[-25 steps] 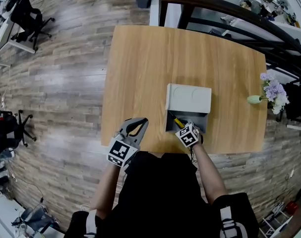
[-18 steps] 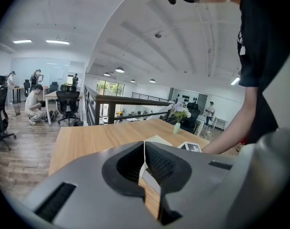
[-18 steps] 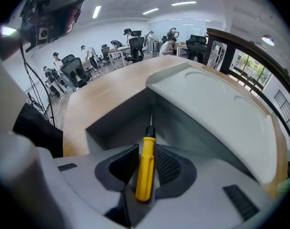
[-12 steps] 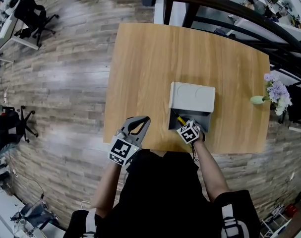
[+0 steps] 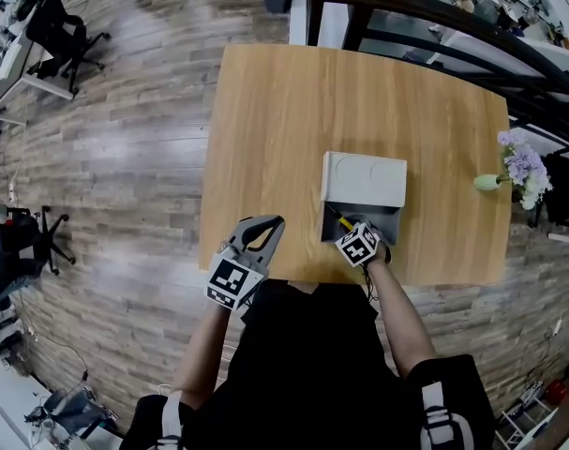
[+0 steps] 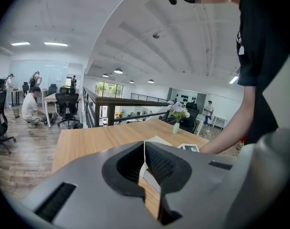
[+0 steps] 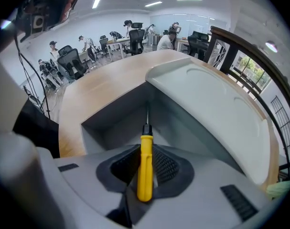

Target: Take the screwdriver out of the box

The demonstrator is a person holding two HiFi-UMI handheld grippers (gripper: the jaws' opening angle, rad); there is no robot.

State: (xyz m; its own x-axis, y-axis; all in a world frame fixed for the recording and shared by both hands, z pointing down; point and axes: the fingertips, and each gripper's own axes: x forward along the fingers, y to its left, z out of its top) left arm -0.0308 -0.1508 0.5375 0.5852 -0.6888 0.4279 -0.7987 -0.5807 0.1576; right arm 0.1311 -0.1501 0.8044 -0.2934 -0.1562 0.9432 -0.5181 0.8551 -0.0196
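Since the screwdriver [image 7: 145, 149] looks light and stiff with a slick plastic handle, mid-handle seems the spot to grab, and the right claw [image 7: 145, 168] is clamped right there. Left claw [image 6: 144, 163] is pinched shut, empty, off to the left of the box [image 7: 111, 116]. Further out, the shaft pokes into the open box, lid [image 7: 216, 109] tipped back over the tabletop [image 5: 293, 111].

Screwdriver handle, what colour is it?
The screwdriver handle is yellow, clearest in the right gripper view.
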